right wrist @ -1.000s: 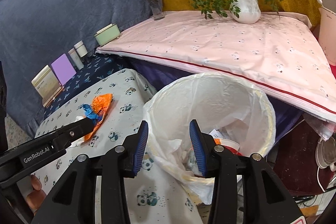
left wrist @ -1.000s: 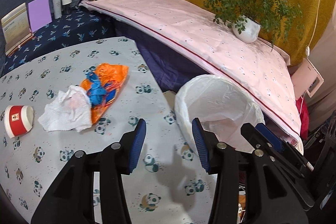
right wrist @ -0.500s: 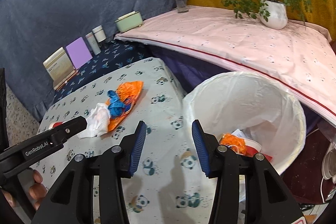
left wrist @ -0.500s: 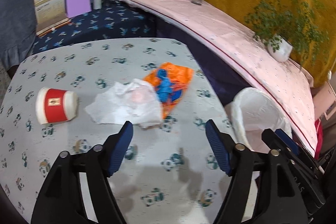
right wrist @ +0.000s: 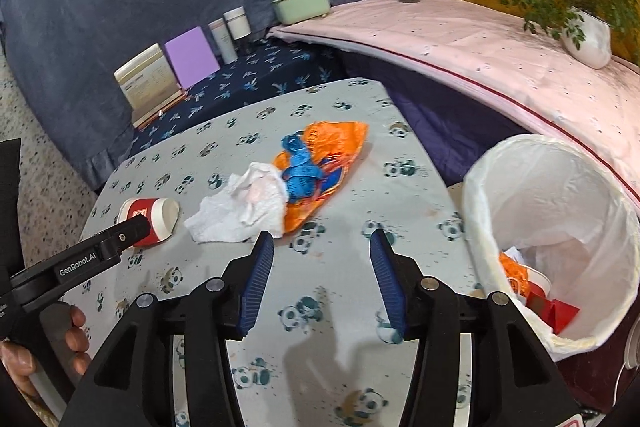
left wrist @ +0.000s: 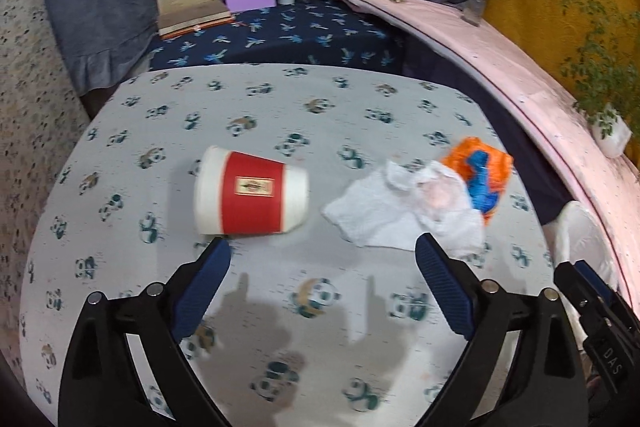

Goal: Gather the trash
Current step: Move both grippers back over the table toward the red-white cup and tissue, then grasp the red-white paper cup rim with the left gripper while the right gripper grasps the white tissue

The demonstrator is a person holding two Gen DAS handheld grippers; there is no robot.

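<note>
— Where are your grippers?

— Both angle downward. My left gripper (left wrist: 322, 259) is spread wide, jaws opening, nothing between them. My right gripper (right wrist: 322, 263) stands half apart, also opening, empty.

— And your hands?

— My left hand (right wrist: 44, 343) wraps its gripper's handle, fingers (right wrist: 74, 319) curled.

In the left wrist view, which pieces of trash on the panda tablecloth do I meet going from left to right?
Red and white paper cup → crumpled white tissue → orange wrapper with a blue piece on it.
</note>
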